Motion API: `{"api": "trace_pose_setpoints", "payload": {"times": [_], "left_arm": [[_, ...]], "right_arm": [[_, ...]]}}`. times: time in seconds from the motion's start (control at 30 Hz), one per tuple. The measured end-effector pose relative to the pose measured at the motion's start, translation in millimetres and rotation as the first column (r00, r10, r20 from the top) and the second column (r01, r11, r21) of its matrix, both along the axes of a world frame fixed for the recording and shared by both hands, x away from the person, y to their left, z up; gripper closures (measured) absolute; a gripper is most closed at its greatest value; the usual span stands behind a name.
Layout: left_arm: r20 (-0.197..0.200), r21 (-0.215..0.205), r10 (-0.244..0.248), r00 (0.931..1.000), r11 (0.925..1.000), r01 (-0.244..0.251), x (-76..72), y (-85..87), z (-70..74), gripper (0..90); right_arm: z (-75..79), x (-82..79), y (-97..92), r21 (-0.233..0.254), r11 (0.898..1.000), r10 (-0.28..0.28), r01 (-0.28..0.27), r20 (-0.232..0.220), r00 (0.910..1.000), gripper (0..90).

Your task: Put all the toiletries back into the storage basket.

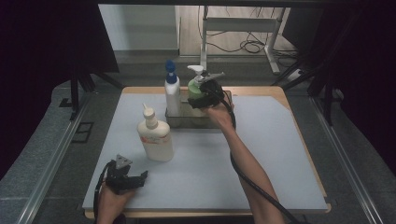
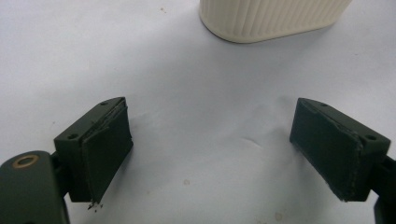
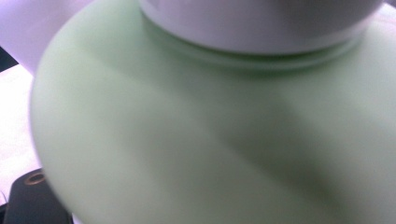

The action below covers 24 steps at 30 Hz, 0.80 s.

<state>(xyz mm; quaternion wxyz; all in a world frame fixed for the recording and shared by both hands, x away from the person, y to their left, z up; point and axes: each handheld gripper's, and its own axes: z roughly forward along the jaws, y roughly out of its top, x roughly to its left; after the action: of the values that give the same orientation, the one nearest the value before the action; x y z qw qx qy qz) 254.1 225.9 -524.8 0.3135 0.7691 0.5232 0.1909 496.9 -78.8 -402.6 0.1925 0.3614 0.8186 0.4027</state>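
Left gripper rests at the near left corner of the blue-grey mat, jaws spread wide with nothing between them; in the left gripper view only bare mat lies between the pads, with the ribbed base of the cream lotion bottle just ahead. Idle, but parked close enough that a sweep forward would clip that bottle.

Mid-table: the cream lotion bottle stands upright and free on the mat, well apart from the tray.

Far centre: clear plastic tray holds a white bottle with blue cap and, just to its right, the green pump bottle. Right gripper is at the green bottle's near side, up by its shoulder. The right gripper view has the green body and the white collar pressed right up to the lens; the jaws are hidden there. They stand wide, likely either side of the bottle, but whether the pads are pressing I cannot tell.

Risks, as judged:
- smooth rounded shoulder, high grip point: bottle may slip or pivot if lifted
- white bottle stands just beside: any tilt knocks it over
- tray is light, could drag along if the base catches on its wall
- pump head near the gripper body: could be pressed and dispense
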Motion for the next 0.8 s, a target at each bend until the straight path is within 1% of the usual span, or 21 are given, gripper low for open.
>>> {"api": "trace_pose_setpoints", "payload": {"times": [0.33,0.5,0.67,0.8], "left_arm": [[-0.001,0.001,0.000,1.0000,1.0000,0.000,-0.1,0.0,0.1,11.9],[0.000,0.001,0.000,1.0000,1.0000,0.000,0.0,0.0,0.1,11.9],[-0.001,0.000,0.000,1.0000,1.0000,0.000,0.0,0.0,0.1,11.9],[-0.001,0.001,0.000,1.0000,1.0000,0.000,0.0,0.0,0.1,11.9]], "right_arm": [[-10.1,1.2,1.5,-0.018,1.000,0.004,-0.005,-0.018,0.9998,11.9],[-15.1,1.7,1.5,-0.019,1.000,0.003,-0.004,-0.027,0.9996,11.9],[-15.6,2.4,-0.2,-0.005,1.000,0.000,0.000,-0.039,0.9993,11.8],[-14.2,3.9,-2.1,-0.013,1.000,0.002,-0.003,-0.061,0.9981,11.4]]}}
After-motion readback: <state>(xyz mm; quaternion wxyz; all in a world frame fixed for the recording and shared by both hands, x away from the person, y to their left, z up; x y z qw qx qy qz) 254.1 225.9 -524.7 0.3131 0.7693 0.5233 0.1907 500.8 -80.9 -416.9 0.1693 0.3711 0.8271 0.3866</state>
